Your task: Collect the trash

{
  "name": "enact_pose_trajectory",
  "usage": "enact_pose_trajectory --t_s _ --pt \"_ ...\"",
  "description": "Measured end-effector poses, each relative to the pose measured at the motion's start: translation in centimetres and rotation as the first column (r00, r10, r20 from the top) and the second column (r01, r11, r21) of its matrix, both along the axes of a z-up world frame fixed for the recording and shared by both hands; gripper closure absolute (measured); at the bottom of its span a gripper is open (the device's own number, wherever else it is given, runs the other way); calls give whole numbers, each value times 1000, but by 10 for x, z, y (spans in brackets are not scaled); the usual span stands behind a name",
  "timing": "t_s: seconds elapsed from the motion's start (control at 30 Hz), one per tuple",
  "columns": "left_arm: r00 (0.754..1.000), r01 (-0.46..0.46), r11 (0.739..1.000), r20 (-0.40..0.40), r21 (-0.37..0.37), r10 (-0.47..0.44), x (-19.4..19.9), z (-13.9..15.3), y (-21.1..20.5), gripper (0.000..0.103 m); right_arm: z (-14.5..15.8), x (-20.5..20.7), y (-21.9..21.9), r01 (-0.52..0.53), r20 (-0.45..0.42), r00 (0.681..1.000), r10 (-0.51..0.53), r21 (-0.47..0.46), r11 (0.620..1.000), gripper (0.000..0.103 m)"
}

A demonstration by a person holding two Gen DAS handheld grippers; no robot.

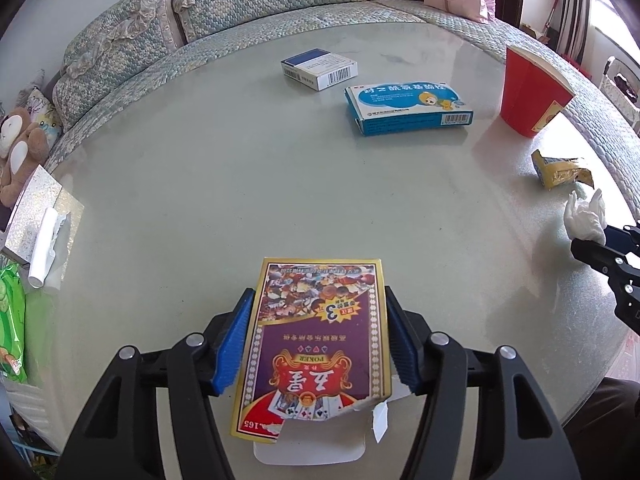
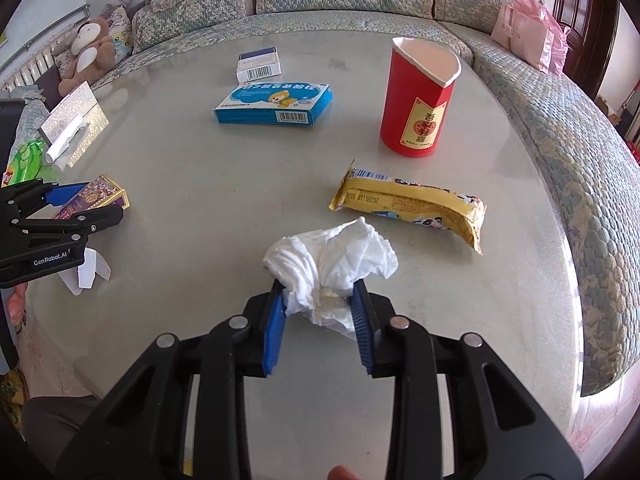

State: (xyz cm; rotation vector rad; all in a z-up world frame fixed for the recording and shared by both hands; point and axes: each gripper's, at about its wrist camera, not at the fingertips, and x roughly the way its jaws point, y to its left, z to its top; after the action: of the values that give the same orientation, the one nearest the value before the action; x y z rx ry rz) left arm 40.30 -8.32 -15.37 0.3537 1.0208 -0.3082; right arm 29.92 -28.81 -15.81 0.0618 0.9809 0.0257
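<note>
My left gripper (image 1: 318, 300) is shut on a torn poker card box (image 1: 316, 344), purple and gold, held by its long sides just above the table; it also shows in the right wrist view (image 2: 94, 196). My right gripper (image 2: 319, 290) is shut on a crumpled white tissue (image 2: 332, 264), which also shows in the left wrist view (image 1: 585, 216). A yellow snack wrapper (image 2: 412, 204) lies just beyond the tissue. A red paper cup (image 2: 418, 100) stands upright behind it. A blue medicine box (image 2: 274, 104) and a white and blue small box (image 2: 258, 65) lie farther back.
The round glass-topped table (image 2: 200, 152) is ringed by a curved patterned sofa (image 2: 560, 128). A silver tissue box (image 2: 74, 120) and a green packet (image 2: 26, 160) sit at the left edge. A teddy bear (image 2: 86, 52) and a pink bag (image 2: 528, 32) rest on the sofa.
</note>
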Motion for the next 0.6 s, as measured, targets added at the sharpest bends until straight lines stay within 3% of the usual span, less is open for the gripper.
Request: enact_pose_trajectory --t_s 0.27,0.6 --pt "1000 -17 1000 4 -20 17 -24 8 1 43 15 -19 16 -27 20 999 27 1 1000 73" --pt "995 -83 996 52 -42 85 -87 34 19 43 45 -68 46 -46 52 998 46 -5 999 73"
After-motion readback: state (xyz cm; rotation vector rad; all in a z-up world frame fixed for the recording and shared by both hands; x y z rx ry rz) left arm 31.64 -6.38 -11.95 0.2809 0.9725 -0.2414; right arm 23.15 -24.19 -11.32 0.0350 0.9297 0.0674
